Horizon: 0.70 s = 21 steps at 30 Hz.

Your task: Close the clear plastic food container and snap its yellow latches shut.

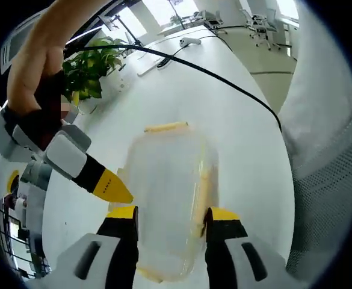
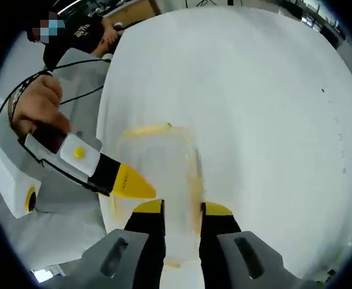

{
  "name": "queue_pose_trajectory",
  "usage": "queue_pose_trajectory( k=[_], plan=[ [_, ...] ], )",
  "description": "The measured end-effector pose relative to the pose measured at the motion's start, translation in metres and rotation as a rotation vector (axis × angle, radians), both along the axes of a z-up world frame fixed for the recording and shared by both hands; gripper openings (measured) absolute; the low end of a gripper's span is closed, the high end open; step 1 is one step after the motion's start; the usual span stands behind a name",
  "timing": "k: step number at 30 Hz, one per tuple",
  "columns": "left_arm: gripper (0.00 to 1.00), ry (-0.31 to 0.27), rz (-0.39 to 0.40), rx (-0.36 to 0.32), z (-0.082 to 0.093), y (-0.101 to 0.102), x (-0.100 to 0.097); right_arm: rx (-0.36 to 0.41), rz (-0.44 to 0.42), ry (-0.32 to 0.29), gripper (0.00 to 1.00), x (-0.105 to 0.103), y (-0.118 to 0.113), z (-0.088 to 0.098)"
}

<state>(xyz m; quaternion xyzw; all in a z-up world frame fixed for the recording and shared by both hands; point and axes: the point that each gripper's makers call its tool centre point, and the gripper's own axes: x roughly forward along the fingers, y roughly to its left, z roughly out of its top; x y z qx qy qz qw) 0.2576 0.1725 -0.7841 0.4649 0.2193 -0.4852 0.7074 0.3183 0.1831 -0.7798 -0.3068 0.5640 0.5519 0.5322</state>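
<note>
Clear container [image 1: 166,198], yellow latches [image 1: 165,127]; yellow-tipped black tongs [image 1: 172,218]; white table [image 1: 236,138].

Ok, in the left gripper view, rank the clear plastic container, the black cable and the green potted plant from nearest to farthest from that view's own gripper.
1. Clear plastic container with yellow latches: between the left gripper's jaws.
2. Green potted plant: upper left, at the white table's edge.
3. Black cable: running across the table beyond the container; too close to the plant to rank firmly.
</note>
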Motion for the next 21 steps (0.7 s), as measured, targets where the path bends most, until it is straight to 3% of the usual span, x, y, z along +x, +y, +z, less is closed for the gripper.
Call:
queue_pose_trajectory(
  k=[5,19,20,21],
  plan=[
    [0.38,-0.006,-0.004,0.006,0.0,0.0,0.0,-0.043,0.102,-0.019,0.16,-0.004,0.003,-0.001],
    [0.38,-0.016,-0.018,0.023,-0.001,0.003,0.0,-0.005,0.092,0.088,0.14,-0.003,0.003,-0.003],
    [0.38,0.002,-0.037,0.027,-0.002,0.002,-0.004,0.004,0.083,0.144,0.14,-0.012,0.006,-0.003],
    [0.38,-0.011,-0.043,0.036,-0.001,0.003,-0.005,0.004,0.097,0.128,0.14,-0.006,0.007,-0.004]
  ],
)
